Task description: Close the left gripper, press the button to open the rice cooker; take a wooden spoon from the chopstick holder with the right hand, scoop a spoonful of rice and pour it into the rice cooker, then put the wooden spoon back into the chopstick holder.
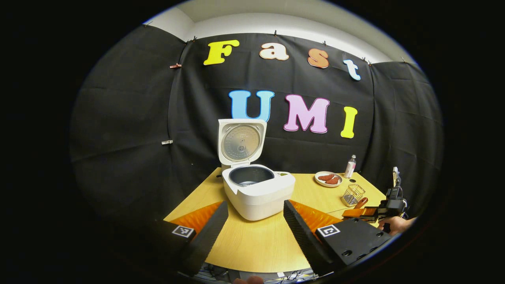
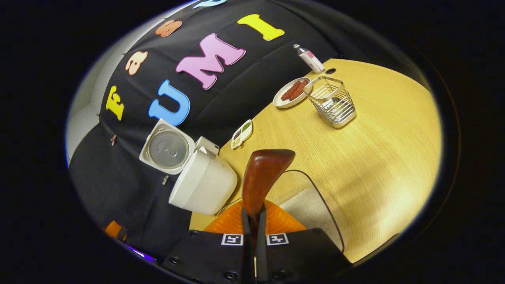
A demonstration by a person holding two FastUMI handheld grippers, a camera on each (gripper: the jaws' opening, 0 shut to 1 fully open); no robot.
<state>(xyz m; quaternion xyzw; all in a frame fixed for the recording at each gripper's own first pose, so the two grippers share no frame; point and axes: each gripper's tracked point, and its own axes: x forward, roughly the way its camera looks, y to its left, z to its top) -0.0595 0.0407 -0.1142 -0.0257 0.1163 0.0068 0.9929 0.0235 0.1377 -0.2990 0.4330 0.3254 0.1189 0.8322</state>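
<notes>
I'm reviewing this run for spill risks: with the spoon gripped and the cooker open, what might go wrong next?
1. The right gripper is shut on the wooden spoon low on its handle, so the spoon may twist when loaded.
2. The rice cooker stands well to the side of the spoon, so grains may drop on the table during the carry.
3. The lid stands upright behind the pot; a high approach might bump it.

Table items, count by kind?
Rice cooker: 1
Wooden spoon: 1
Wire chopstick holder: 1
Plate of food: 1
Bottle: 1
Clear rice container: 1
Small divided dish: 1
Total: 7
</notes>
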